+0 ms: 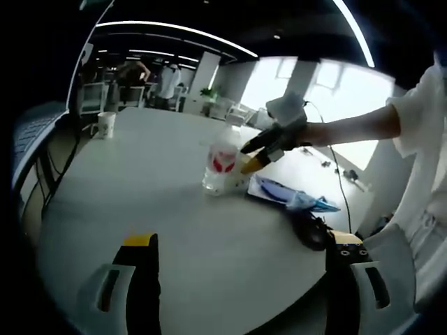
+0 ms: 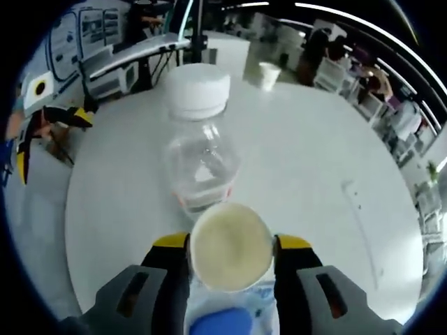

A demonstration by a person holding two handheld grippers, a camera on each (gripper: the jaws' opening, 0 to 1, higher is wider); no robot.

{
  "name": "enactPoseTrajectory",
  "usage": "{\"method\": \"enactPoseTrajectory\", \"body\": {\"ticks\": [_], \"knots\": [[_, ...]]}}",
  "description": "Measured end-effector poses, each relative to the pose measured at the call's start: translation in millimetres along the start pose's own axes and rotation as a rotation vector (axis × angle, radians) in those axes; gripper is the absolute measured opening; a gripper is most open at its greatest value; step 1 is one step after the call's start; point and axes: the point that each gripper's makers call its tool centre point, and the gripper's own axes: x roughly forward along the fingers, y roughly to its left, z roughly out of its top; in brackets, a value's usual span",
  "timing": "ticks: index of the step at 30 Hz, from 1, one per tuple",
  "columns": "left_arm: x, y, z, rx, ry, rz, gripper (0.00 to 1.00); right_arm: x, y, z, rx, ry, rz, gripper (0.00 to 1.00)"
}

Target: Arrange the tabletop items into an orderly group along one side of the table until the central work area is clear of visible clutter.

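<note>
Right gripper view, closest first: the right gripper (image 2: 230, 255) has its 2 yellow-tipped jaws clamped on a small paper cup (image 2: 231, 246), one jaw on each side of the rim, and you're looking straight down into the cup's pale inside. Under it, between the jaws, sits something with a blue patch that I can't make out. Just past the cup is a clear plastic bottle (image 2: 200, 150) with a white cap, standing upright and near the cup; touching or not, I can't tell. Beyond the bottle the round white table (image 2: 328, 167) is bare out to the far edge, where another paper cup (image 2: 268, 75) stands.

Left gripper view: the left gripper (image 1: 244, 269) has its jaws spread wide with nothing between them, hovering over bare tabletop near the closer edge. Lots of free surface ahead of it and off to the left. Mid-table you see the same bottle with a red label, the other gripper right up against it on the right. Just beside that lies a blue and white wrapper (image 1: 293, 195), with a dark object (image 1: 314, 232) nearer the right edge. Far left, the second cup sits near the rim.
</note>
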Motion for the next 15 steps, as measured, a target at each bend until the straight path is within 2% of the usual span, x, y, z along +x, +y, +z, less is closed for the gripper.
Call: {"method": "enactPoseTrajectory", "body": {"ticks": [11, 15], "knots": [[1.8, -1.3, -1.7, -0.003, 0.006, -0.003, 0.96, 1.8, 0.6, -0.6, -0.021, -0.001, 0.002, 0.45], [2.0, -1.0, -2.1, -0.007, 0.004, -0.004, 0.96, 2.1, -1.4, -0.9, -0.003, -0.006, 0.001, 0.46]]}}
